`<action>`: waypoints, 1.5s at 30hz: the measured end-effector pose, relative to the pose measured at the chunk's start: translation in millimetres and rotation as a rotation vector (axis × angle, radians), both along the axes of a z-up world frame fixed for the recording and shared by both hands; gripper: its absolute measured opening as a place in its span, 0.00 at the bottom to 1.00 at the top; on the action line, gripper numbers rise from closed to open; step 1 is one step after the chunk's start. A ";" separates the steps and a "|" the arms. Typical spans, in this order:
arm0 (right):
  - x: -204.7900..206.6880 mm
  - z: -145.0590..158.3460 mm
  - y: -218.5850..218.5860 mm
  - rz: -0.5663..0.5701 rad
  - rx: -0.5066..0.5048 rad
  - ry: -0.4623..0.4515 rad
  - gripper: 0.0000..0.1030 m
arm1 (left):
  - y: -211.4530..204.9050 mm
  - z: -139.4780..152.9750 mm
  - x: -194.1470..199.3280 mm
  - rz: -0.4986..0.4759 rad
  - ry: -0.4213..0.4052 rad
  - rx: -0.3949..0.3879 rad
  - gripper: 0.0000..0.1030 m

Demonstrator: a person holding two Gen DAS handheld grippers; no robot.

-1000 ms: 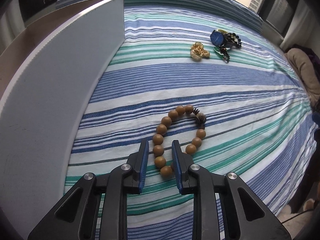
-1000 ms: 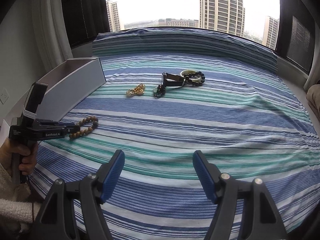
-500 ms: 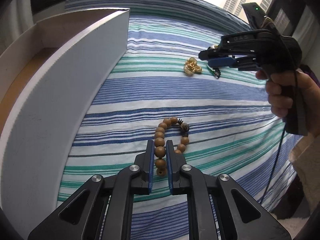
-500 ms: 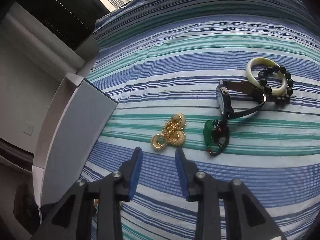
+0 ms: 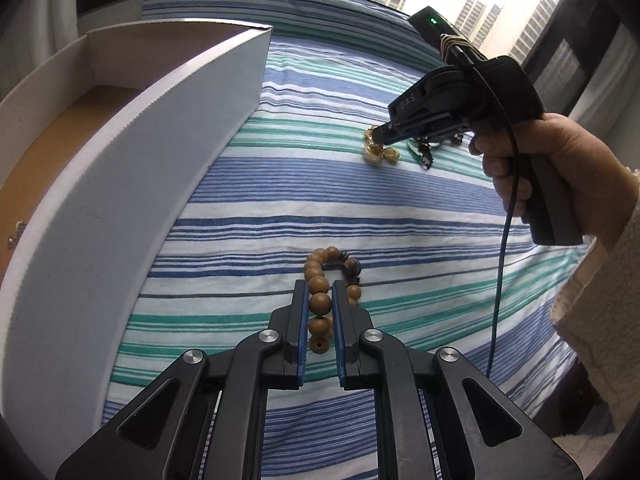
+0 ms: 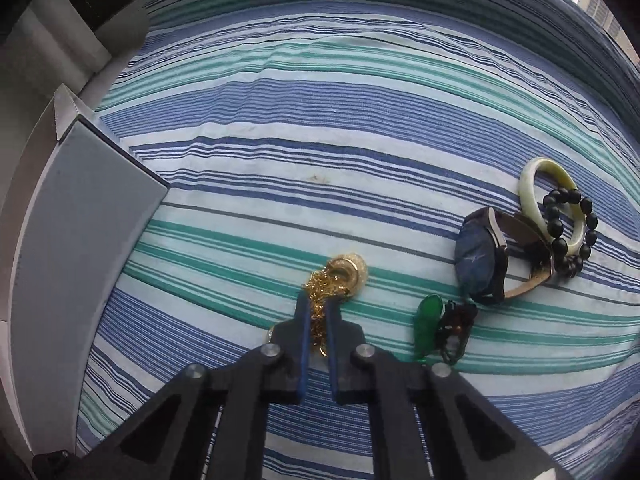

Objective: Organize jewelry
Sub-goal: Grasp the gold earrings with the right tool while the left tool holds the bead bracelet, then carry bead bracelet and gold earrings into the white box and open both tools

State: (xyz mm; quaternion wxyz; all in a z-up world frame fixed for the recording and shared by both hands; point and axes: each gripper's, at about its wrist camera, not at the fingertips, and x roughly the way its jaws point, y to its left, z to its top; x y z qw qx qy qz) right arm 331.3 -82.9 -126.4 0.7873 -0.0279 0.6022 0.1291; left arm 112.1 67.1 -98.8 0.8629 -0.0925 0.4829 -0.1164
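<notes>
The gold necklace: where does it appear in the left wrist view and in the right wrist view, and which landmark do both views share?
Left wrist view: the gold necklace lies upper right of centre, at the tip of the right gripper.
Right wrist view: it sits low at centre, its chain between the closed jaws.
Shared landmark: the white box along the left edge.

striped bed (image 6: 360, 128) with box (image 5: 120, 208), wooden beads (image 5: 320, 280), gold chain (image 6: 340, 280), watch (image 6: 480, 260), bangle (image 6: 532, 176)
</notes>
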 end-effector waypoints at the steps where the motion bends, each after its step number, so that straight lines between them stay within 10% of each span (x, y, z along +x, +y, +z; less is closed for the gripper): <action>1: -3.6 5.6 -4.2 -0.004 0.026 -0.018 0.07 | 1.2 3.9 -1.5 0.002 -0.003 -0.009 0.09; 19: -80.9 173.8 -16.9 0.188 0.236 -0.291 0.07 | 35.1 123.7 -31.8 0.039 -0.137 -0.130 0.09; 30: -112.9 266.4 63.7 0.386 0.366 -0.410 0.07 | 122.6 202.8 -48.7 0.215 -0.261 -0.110 0.09; 45: -122.4 240.8 187.2 0.570 0.399 -0.356 0.07 | 243.3 140.5 -60.0 0.502 -0.130 -0.024 0.09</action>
